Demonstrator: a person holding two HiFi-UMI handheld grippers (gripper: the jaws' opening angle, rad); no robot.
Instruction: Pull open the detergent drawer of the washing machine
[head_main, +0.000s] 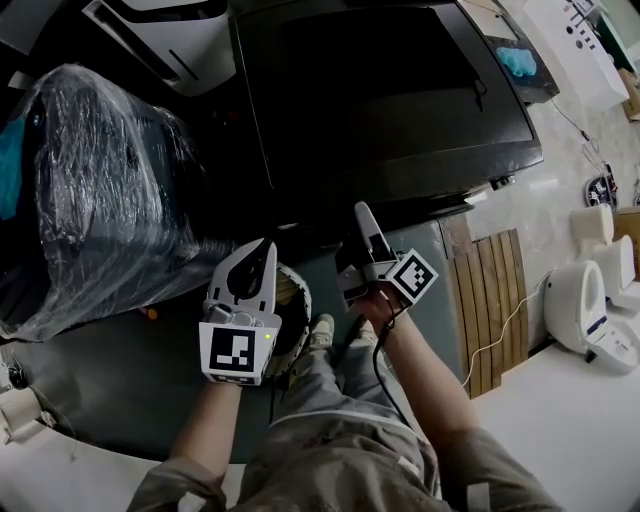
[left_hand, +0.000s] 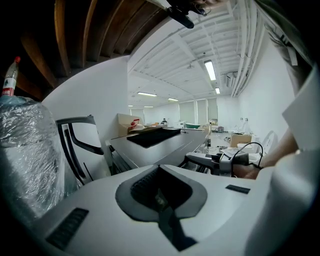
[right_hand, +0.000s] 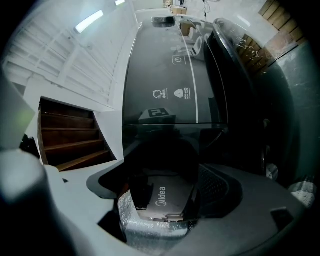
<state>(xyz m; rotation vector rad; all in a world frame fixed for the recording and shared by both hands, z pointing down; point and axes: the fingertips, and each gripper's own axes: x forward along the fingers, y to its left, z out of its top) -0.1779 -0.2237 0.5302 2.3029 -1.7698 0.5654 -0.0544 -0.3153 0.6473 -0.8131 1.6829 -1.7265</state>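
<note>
Left gripper (left_hand: 160, 200) hangs idle, jaws together on nothing, near a film-wrapped bundle (head_main: 90, 190). Right gripper (head_main: 364, 222) pinches the detergent drawer (right_hand: 167, 195), a silvery, film-covered front on the glossy black washing machine (head_main: 380, 100). It is probably light, rigid and slick, so hold its front lip squarely.

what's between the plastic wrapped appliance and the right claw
The left claw, shut and empty. The head view shows it between the wrapped appliance and the right claw.
</note>
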